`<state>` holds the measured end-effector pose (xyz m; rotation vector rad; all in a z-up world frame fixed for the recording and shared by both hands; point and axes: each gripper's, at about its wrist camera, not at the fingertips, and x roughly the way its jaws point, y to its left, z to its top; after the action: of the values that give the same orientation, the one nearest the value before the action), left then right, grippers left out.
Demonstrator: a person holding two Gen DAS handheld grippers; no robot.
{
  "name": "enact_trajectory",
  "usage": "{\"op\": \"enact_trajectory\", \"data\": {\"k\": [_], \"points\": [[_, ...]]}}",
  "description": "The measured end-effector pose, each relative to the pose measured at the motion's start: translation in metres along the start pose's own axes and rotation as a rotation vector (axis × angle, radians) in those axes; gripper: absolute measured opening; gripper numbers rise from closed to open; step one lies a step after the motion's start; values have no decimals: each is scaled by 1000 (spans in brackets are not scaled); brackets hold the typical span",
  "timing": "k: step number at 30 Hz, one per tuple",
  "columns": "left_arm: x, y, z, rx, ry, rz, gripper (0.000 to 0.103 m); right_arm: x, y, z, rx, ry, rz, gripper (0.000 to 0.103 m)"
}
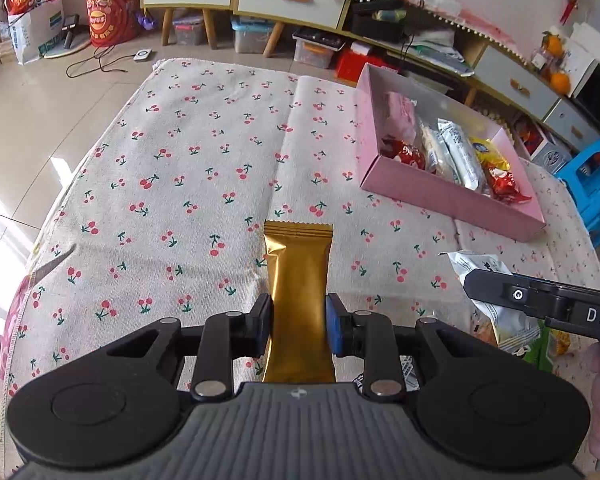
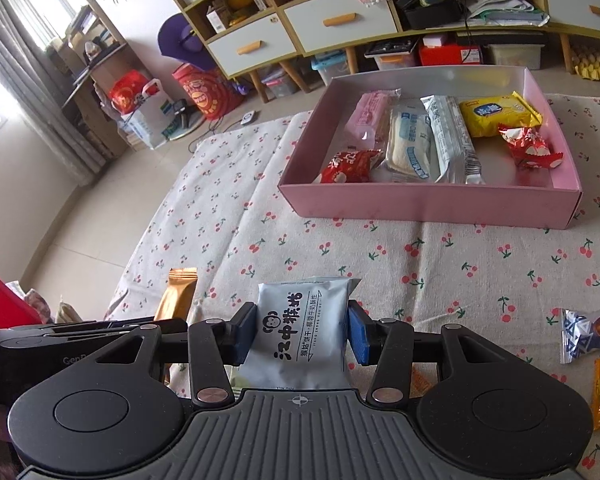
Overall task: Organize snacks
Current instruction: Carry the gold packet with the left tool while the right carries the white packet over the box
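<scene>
My left gripper [image 1: 298, 320] is clamped on a slim gold foil snack packet [image 1: 298, 280], held lengthwise between the pads above the cherry-print tablecloth [image 1: 180, 160]. My right gripper [image 2: 302, 330] grasps a pale grey biscuit packet with black lettering [image 2: 300, 320]. Ahead, resting on the cloth, the shallow pink cardboard box [image 2: 420, 204] holds six wrapped snacks side by side. Two more snack wrappers [image 2: 584, 336] lie on the cloth to the right, outside the box.
</scene>
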<state>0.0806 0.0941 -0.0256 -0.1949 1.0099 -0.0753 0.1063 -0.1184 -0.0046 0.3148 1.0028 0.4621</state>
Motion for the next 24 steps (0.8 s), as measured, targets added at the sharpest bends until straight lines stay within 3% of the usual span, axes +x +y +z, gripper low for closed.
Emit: {"op": "enact_trajectory", "data": {"k": [17, 24], "points": [[10, -36, 25, -28, -14, -78, 26, -30, -35, 35, 95, -63, -6, 46], [21, -68, 44, 15, -35, -80, 26, -43, -60, 61, 155, -120, -41, 46]]}}
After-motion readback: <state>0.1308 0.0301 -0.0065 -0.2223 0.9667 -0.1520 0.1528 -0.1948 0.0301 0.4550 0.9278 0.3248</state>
